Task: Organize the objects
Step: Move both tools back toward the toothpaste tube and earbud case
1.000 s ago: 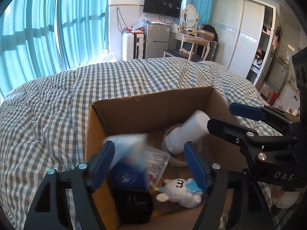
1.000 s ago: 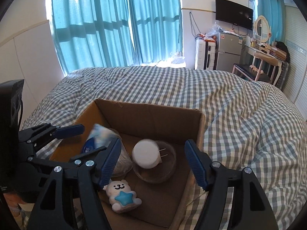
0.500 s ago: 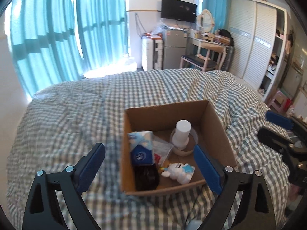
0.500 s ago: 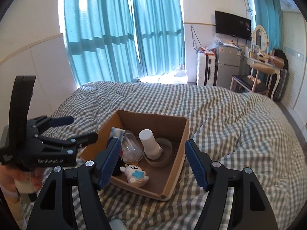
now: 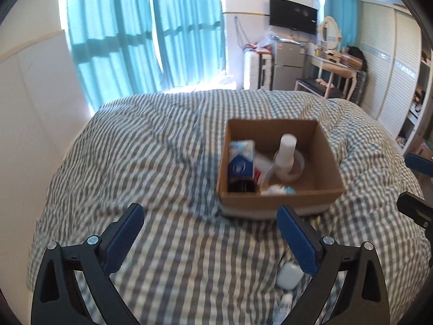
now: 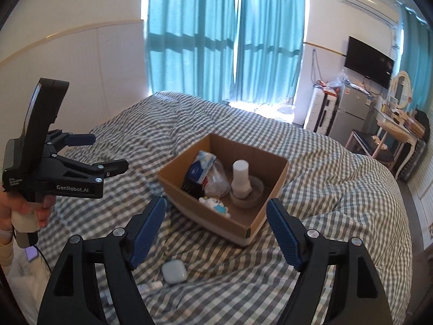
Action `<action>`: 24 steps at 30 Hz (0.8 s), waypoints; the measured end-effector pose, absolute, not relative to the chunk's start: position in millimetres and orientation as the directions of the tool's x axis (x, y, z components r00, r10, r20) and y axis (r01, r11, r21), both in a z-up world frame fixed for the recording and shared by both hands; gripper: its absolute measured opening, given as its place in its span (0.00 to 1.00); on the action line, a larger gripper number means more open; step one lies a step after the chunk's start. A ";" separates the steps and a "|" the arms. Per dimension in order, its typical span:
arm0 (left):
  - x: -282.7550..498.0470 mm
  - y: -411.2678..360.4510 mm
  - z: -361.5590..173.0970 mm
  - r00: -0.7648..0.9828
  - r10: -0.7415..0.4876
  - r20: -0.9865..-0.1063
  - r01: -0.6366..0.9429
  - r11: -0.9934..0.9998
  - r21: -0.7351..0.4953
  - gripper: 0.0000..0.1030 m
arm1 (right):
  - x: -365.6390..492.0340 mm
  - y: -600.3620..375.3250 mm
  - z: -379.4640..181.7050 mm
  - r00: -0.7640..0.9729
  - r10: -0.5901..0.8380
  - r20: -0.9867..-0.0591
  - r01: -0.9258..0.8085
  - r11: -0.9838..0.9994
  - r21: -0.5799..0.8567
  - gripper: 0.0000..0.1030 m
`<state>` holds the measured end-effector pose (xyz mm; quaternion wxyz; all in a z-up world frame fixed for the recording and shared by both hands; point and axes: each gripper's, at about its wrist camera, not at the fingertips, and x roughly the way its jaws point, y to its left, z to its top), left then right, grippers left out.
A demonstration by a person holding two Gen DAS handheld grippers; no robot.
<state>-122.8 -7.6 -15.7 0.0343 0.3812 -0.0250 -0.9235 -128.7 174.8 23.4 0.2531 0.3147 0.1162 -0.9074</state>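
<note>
A brown cardboard box (image 5: 278, 200) (image 6: 216, 224) sits on the checked bed. Inside are a blue tissue pack (image 5: 240, 159) (image 6: 201, 166), a white bottle (image 5: 286, 149) (image 6: 240, 176) standing in a clear bowl, a clear bag (image 6: 216, 181) and a white plush toy (image 6: 215, 204). My left gripper (image 5: 209, 216) (image 6: 108, 150) hangs short of the box, jaws opening, nothing between them. My right gripper (image 6: 216, 208) (image 5: 406, 178) is also back from the box, jaws opening and empty. A white earbud case (image 5: 289, 275) (image 6: 174, 270) and a small tube (image 6: 150, 287) lie on the bed below the grippers.
The grey-checked duvet (image 5: 162, 162) spreads wide around the box. A white wall (image 5: 32, 108) lies to the left, teal curtains (image 6: 224, 40) behind. A fridge (image 6: 351, 113), a desk with a stool (image 6: 389, 140) and a wardrobe (image 5: 389, 67) stand beyond. A purple phone (image 6: 32, 253) lies at the bed's near left edge.
Both grippers have pulled back and up from inside the box. The left one let go of the blue tissue pack, which now stands in the box. Both jaws stand wider.
</note>
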 end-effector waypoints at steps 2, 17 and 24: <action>-109.0 -5.1 -31.1 -0.702 -0.105 -0.704 0.062 -0.994 0.087 0.98 | -121.7 174.9 10.8 -0.663 -0.382 -0.644 0.547 -0.835 -0.068 0.75; -67.9 42.3 -138.4 -0.556 -0.032 -0.831 -0.060 -0.995 0.079 0.98 | -110.7 165.3 -86.4 -0.554 -0.395 -0.733 0.637 -0.768 -0.068 0.75; -57.1 70.5 -166.0 -0.489 0.053 -0.871 -0.197 -0.979 0.050 0.61 | -119.5 164.5 -101.6 -0.520 -0.397 -0.757 0.635 -0.772 -0.031 0.75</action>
